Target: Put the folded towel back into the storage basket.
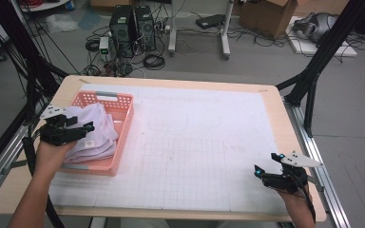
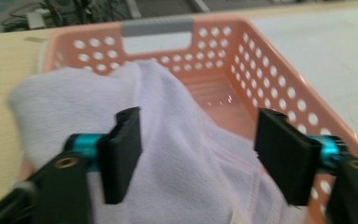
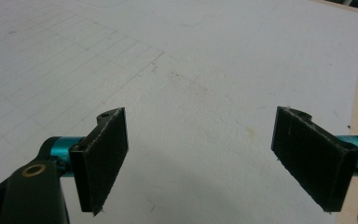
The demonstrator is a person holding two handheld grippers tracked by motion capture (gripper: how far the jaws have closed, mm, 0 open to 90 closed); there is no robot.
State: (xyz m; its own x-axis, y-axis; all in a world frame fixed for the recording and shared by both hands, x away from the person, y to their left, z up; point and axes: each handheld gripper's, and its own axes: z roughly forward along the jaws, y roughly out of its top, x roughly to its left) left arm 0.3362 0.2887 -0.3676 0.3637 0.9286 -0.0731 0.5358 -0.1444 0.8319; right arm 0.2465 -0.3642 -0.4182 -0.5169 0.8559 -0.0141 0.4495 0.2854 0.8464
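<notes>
A pale lilac-white cloth [image 1: 99, 129] lies heaped in a salmon-pink perforated basket [image 1: 127, 103] at the table's left. My left gripper [image 1: 81, 124] hovers at the basket's near left side, over the cloth. In the left gripper view its jaws [image 2: 198, 140] stand apart above the cloth [image 2: 186, 177], with the fabric below and between them and the pads not pressing on it. The basket's far wall [image 2: 279, 60] and grey handle [image 2: 157, 26] lie ahead. My right gripper [image 1: 267, 163] rests low at the table's near right, open [image 3: 200, 140] over bare gridded paper.
A white gridded sheet [image 1: 204, 142] covers most of the wooden table [image 1: 285, 118]. Black frame legs [image 1: 313, 71] stand at the right and left sides. Computer towers [image 1: 133, 28], cables and a cardboard box [image 1: 266, 16] are on the floor beyond.
</notes>
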